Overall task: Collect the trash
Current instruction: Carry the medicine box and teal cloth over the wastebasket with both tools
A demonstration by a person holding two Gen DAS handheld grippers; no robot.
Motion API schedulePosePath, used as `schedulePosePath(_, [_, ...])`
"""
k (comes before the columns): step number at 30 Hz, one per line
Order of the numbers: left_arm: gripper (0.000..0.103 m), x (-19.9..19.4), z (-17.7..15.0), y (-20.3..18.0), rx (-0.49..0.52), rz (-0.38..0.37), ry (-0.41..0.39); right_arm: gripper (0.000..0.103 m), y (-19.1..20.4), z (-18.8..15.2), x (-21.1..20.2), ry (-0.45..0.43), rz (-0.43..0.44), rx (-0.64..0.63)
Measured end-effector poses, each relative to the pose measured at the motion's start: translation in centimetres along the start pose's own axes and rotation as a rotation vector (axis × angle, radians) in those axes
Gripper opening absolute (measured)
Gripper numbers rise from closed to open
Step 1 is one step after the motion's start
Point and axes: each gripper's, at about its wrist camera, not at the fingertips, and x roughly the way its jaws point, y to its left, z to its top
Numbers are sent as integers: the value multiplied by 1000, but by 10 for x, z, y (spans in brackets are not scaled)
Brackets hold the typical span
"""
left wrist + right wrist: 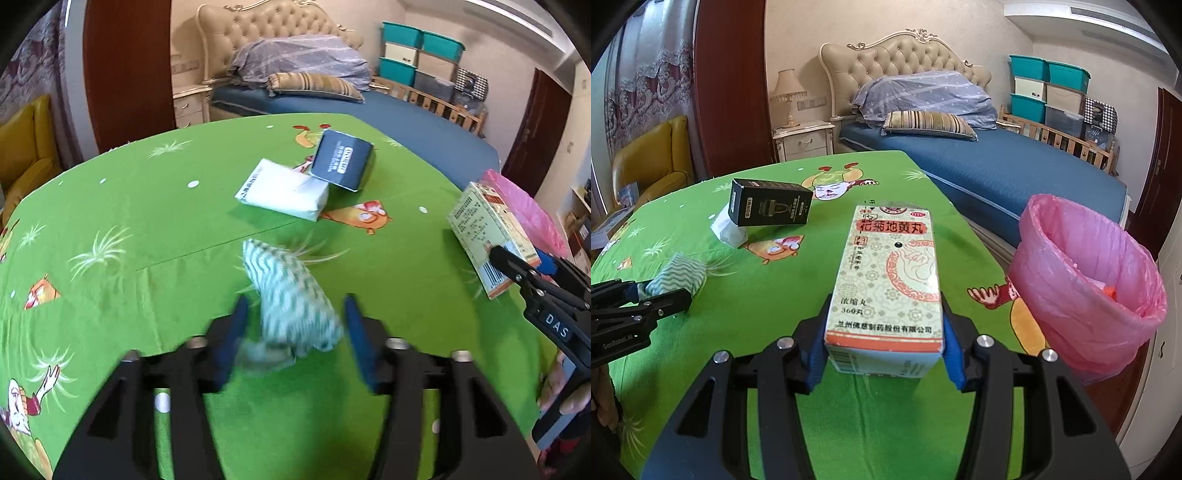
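Note:
A soft packet with a green and white wave pattern [295,299] lies blurred on the green tablecloth [147,221] between the fingers of my left gripper [295,317]. The jaws stand open, with gaps beside the packet. The right wrist view shows this packet [679,275] and the left gripper [663,291] at the left edge. My right gripper [886,306] is shut on a cream and orange medicine box [890,273], held above the table. A bin with a pink liner [1086,280] stands just right of it. The box [484,229] also appears at the right of the left wrist view.
A black carton [341,160] leans on a white tissue pack [282,190] toward the table's far side. Behind the table are a blue bed [1015,173] and stacked storage boxes [1049,88]. A yellow armchair [653,158] stands at the left.

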Motion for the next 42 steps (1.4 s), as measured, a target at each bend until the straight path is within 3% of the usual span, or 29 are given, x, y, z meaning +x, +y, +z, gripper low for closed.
schedulePosePath(2, [76,-2,0,4,-18,17,-13,50,0,0,0,0,0,-1])
schedulePosePath(8, [74,1,-1,10,-43,24,11,50,1,-1,0,0,1,-2])
schedulePosePath(12, [48,3,1,10,-40,20,18,50,1,-2,0,1,1,-9])
schedulePosePath(16, [39,0,-2,3,-11,16,0,50,1,-2,0,1,0,-12])
schedulePosePath(27, [37,-15,-2,5,-10,27,-79,50,3,-3,-5,-30,-1,-20])
schedulePosePath(35, [37,-33,-6,-6,33,52,-153,50,2,-7,-19,-103,5,-20])
schedulePosePath(42, [37,-50,-14,-14,67,60,-209,50,4,-15,-43,-149,64,2])
